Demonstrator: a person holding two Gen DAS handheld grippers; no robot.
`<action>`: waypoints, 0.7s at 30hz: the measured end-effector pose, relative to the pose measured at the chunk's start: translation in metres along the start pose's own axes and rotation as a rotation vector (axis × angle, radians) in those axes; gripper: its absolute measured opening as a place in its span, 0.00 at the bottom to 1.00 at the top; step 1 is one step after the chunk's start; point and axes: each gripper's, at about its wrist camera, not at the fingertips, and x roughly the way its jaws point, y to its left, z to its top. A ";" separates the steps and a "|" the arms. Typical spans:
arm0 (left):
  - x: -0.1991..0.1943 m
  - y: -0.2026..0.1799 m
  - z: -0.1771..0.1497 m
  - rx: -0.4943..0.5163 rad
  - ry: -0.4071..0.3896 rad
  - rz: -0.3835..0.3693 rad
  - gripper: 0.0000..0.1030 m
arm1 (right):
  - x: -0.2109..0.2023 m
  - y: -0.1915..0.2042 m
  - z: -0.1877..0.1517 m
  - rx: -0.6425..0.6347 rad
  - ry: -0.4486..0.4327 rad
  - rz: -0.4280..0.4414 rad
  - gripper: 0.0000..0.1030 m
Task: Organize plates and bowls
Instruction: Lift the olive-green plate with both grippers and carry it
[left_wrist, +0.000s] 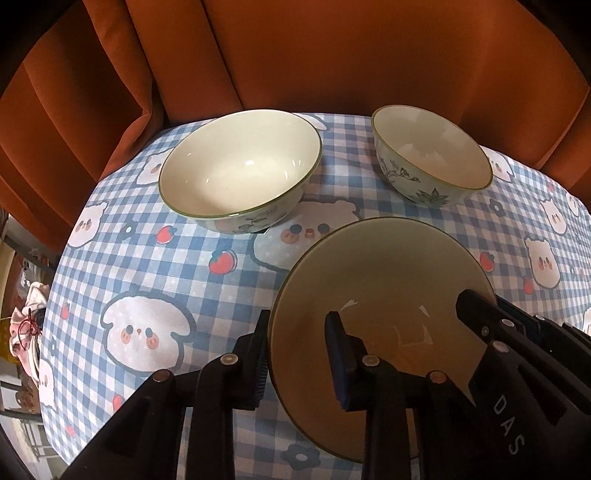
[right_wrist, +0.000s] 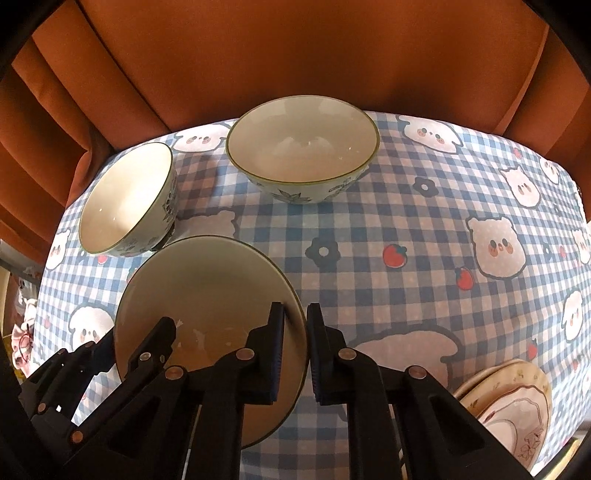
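While both jaws clamp the near bowl (left_wrist: 384, 295), the left hand-held gripper (left_wrist: 295, 354) on its left rim and the right hand-held gripper (right_wrist: 295, 350) on its right rim, it should rise level, both sides together, toward the two bowls ahead.

A cream bowl with a thin green rim (left_wrist: 373, 280) sits nearest, upright, its interior shaded. Beyond it stand two more upright: a wide one (left_wrist: 240, 166) with leaf print outside, and a deeper floral one (left_wrist: 432, 155), well apart. At the table's near right corner lie stacked plates (right_wrist: 517, 406), perhaps two or three, with scalloped patterned edges.
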 end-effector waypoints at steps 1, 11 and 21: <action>-0.001 0.000 -0.001 0.003 0.002 0.000 0.26 | -0.001 0.000 -0.001 0.000 0.002 -0.001 0.15; -0.026 0.000 -0.031 0.022 -0.006 -0.018 0.26 | -0.026 0.002 -0.030 0.020 0.002 -0.019 0.15; -0.049 0.011 -0.075 0.047 -0.005 -0.045 0.26 | -0.053 0.010 -0.080 0.038 0.004 -0.045 0.15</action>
